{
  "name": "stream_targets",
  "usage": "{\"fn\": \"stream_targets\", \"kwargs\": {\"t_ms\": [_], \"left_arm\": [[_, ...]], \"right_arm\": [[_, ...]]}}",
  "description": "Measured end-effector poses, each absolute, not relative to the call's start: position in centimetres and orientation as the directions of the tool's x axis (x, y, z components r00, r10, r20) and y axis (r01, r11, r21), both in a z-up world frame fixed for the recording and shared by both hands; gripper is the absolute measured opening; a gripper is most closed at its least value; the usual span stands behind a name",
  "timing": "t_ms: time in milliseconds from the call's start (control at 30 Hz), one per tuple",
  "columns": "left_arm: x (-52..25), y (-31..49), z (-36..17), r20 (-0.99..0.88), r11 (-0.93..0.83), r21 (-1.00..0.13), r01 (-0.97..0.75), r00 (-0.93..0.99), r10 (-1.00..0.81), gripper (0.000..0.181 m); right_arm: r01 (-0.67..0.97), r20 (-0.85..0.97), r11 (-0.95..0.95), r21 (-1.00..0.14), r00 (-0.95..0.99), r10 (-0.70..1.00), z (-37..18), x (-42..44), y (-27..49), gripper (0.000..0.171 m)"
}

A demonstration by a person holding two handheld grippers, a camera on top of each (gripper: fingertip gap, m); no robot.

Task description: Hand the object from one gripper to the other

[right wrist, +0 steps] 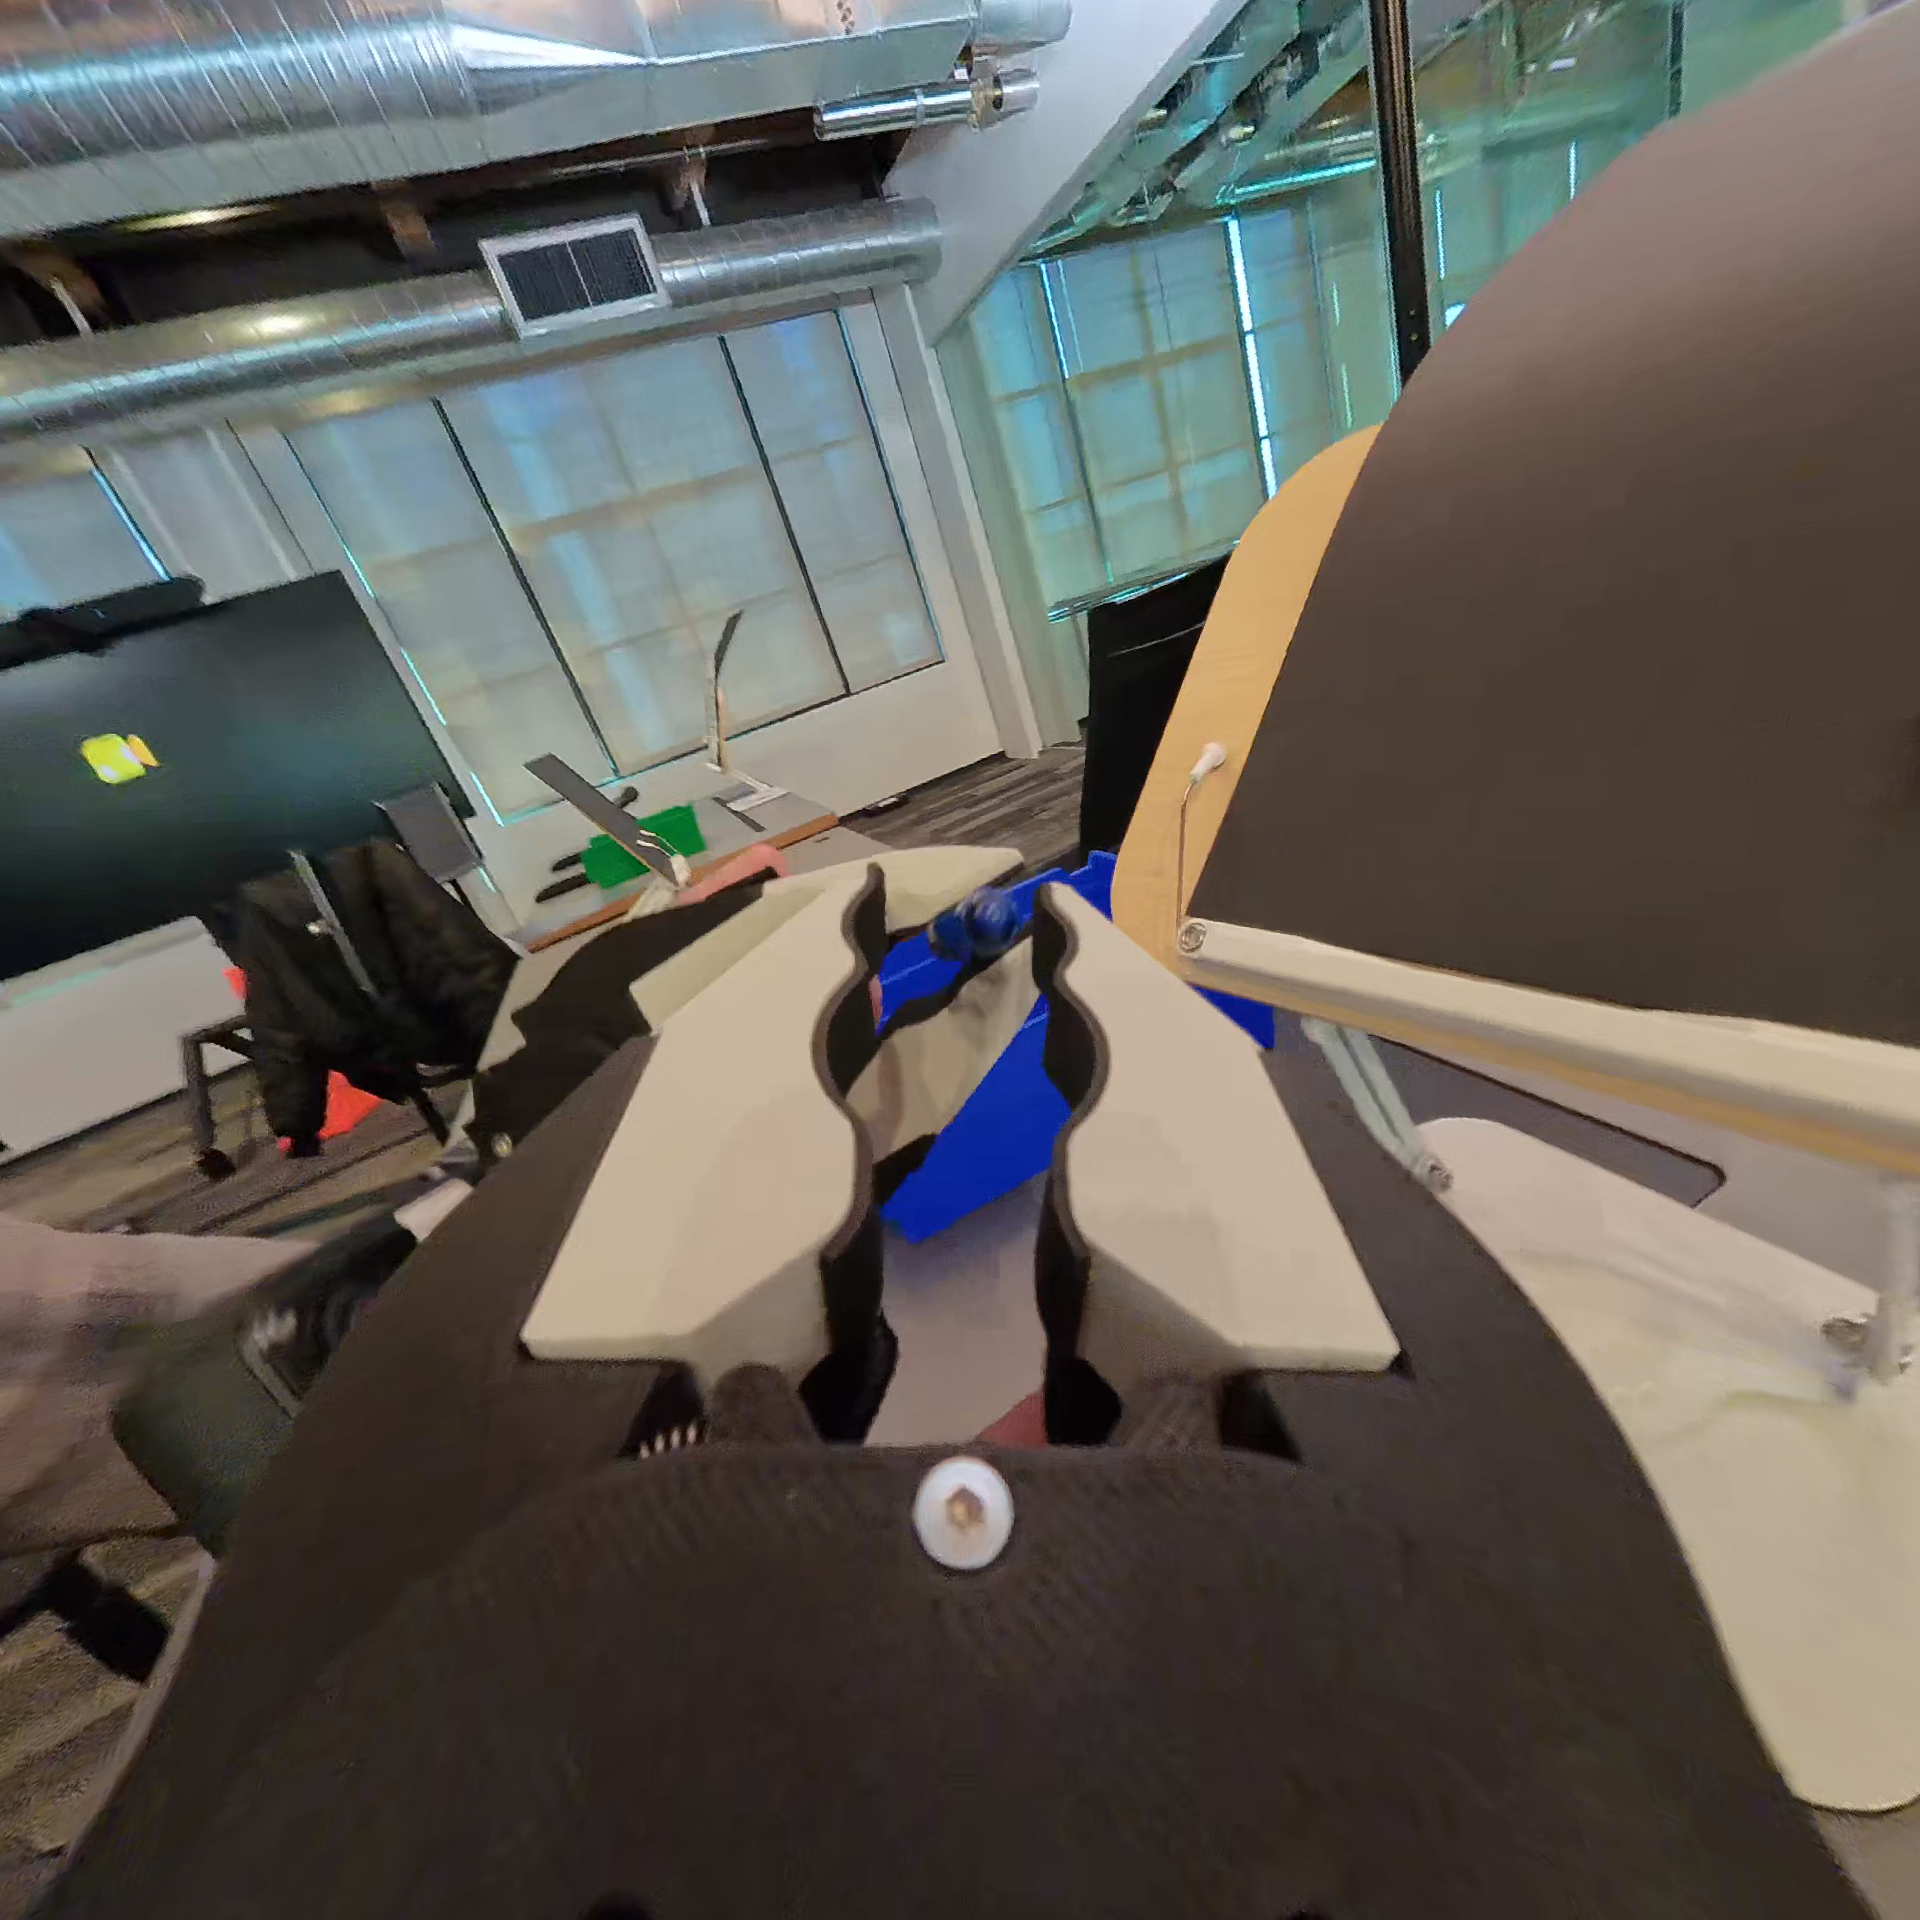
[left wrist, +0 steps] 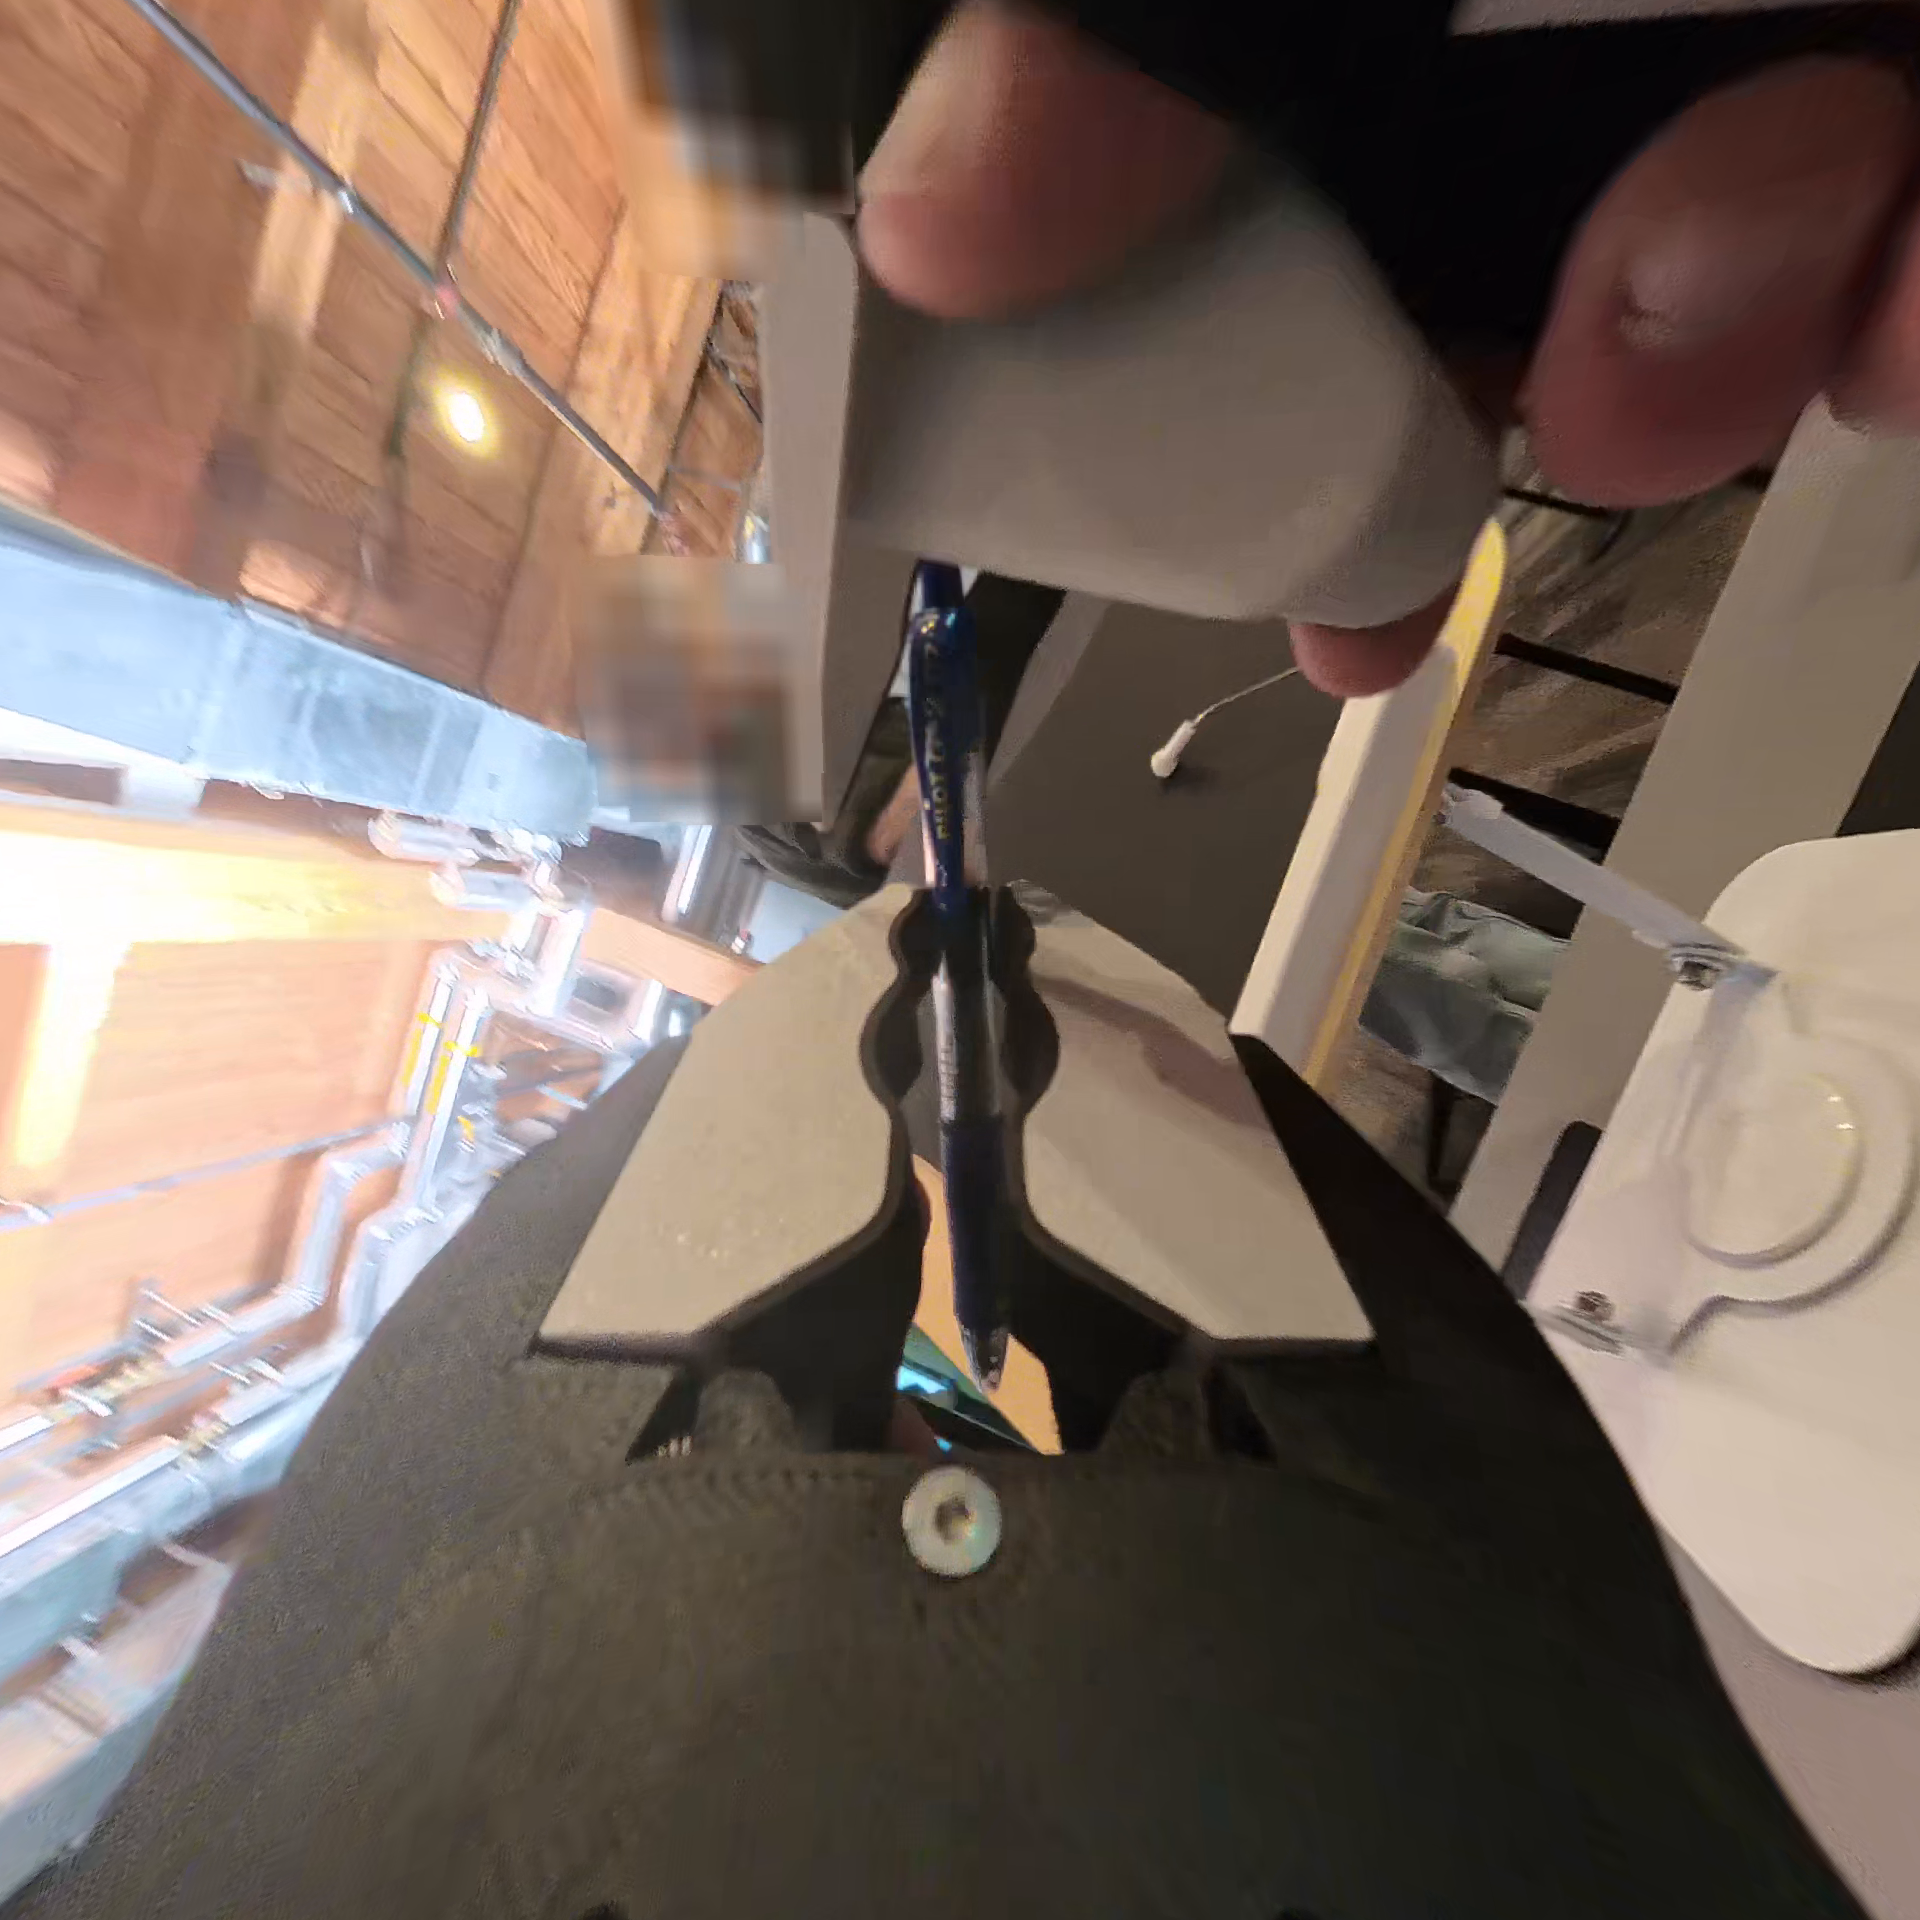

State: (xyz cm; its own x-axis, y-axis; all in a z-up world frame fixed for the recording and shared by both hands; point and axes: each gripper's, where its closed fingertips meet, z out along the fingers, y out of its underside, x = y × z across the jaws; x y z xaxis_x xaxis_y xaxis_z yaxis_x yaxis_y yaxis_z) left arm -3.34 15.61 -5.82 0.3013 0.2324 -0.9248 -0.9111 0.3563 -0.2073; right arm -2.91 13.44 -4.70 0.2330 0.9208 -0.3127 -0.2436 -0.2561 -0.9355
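Office backdrop; pen clamped between left claw tips.

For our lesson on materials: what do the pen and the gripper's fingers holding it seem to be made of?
Pen: glossy plastic, clear mid-barrel, with a dark blue, probably rubbery grip.
Left gripper fingers: matte pale plastic, faintly grainy, perhaps 3D-printed, edged with black wavy lining, likely rubber.

1. The left gripper has matt pale-grey plastic fingers with dark wavy inner edges, on a black mount with a fine ribbed, printed-looking texture.
2. The pen is glossy plastic, dark blue with a clear middle part.
3. The right gripper has the same matt grey fingers.
4. The screw in its black mount is bright metal.
5. The blue bin looks like smooth plastic.
6. The ceiling ducts are ribbed, shiny metal.
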Motion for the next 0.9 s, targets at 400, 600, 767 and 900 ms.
{"fn": "stream_targets", "kwargs": {"t_ms": [400, 600, 767, 900], "left_arm": [[-3.8, 15.5, -5.8, -0.931, 0.367, -0.106, -0.924, 0.222, 0.291, 0.01], [-3.9, 15.6, -6.2, -0.935, 0.366, -0.089, -0.926, 0.204, 0.29, 0.01], [-3.9, 15.6, -6.3, -0.937, 0.369, -0.086, -0.926, 0.201, 0.287, 0.01], [-3.9, 15.6, -6.4, -0.935, 0.371, -0.084, -0.925, 0.202, 0.291, 0.01]], "right_arm": [[-0.154, -0.444, -0.424, -0.893, 0.136, 0.886, -6.8, -3.4, 13.4, 0.016], [-0.158, -0.446, -0.423, -0.892, 0.16, 0.881, -6.9, -3.2, 13.8, 0.011], [-0.162, -0.452, -0.428, -0.889, 0.166, 0.877, -7.0, -3.1, 13.9, 0.011], [-0.17, -0.448, -0.422, -0.89, 0.161, 0.879, -7.1, -3.1, 13.9, 0.01]]}}
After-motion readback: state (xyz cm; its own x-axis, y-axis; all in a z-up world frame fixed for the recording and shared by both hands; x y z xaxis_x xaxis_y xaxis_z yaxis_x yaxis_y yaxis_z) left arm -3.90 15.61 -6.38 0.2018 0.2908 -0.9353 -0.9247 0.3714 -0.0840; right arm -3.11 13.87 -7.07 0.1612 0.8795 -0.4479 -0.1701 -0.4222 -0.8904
